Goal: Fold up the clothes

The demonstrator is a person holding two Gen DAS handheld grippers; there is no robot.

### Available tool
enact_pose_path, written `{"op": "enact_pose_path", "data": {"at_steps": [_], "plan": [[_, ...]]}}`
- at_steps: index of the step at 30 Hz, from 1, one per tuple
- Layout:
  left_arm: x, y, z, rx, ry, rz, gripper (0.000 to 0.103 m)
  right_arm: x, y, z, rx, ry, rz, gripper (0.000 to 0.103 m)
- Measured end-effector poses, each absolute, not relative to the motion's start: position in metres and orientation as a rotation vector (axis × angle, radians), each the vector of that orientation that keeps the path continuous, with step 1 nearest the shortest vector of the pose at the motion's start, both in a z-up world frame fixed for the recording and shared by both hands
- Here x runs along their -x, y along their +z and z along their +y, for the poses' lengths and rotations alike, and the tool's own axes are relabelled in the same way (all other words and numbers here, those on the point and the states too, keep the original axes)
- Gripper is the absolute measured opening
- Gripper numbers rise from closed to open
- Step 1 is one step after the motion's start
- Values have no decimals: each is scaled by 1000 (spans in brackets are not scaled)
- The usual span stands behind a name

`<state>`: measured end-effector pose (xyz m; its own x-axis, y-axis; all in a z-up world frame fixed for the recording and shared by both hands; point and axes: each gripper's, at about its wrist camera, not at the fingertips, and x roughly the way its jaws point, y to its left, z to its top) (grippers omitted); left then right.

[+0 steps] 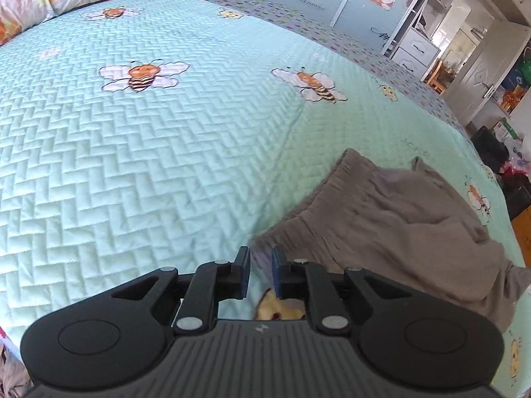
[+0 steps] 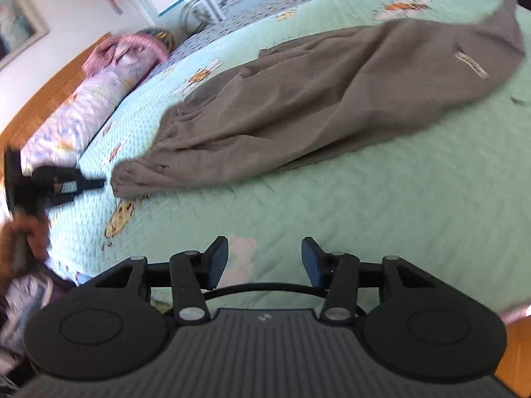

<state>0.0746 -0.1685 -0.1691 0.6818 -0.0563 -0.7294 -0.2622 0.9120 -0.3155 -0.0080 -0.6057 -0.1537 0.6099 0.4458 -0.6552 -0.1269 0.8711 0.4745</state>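
Grey trousers (image 2: 325, 99) lay rumpled on quilt (image 1: 149, 152). Left gripper (image 1: 261, 273) nearly closed, nothing gripped, at waistband. Right gripper (image 2: 265, 262) open, empty, above quilt.

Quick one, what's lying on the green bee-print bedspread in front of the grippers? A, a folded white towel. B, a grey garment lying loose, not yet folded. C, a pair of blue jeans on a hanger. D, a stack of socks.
B: the grey garment lies loose and wrinkled on the bedspread, with neither the left gripper nor the right gripper holding it.
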Motion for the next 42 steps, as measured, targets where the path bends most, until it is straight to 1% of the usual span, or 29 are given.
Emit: {"op": "enact_pose_path", "data": {"at_steps": [2, 4, 6, 8, 10, 12, 20, 25, 31, 36, 40, 42], "plan": [[-71, -158, -169, 399, 99, 779, 13, 10, -150, -606, -413, 314, 836, 54], [-70, -147, -177, 390, 44, 748, 20, -5, -148, -610, -428, 280, 806, 55], [-72, -137, -188, 380, -14, 717, 35, -22, -152, -620, -477, 262, 766, 57], [-75, -127, -202, 364, -60, 681, 38, -30, -151, -617, -499, 245, 749, 58], [-78, -118, -212, 360, -95, 645, 42, -31, -151, -613, -498, 241, 732, 62], [-84, -115, -217, 372, -122, 630, 55, -33, -153, -605, -493, 246, 741, 62], [-122, -144, -229, 364, -112, 711, 57, -36, -163, -612, -529, 182, 756, 63], [-154, -137, -222, 321, -83, 702, 57, -47, -166, -634, -579, 131, 735, 64], [-228, -145, -217, 274, -101, 762, 57, -63, -171, -647, -632, 101, 717, 64], [-270, -169, -229, 179, -153, 850, 57, -77, -176, -653, -684, 104, 707, 65], [-287, -181, -248, 69, -198, 864, 57, -87, -180, -654, -697, 107, 718, 65], [-296, -185, -250, 57, -216, 863, 61, -91, -182, -653, -697, 104, 724, 65]]}}
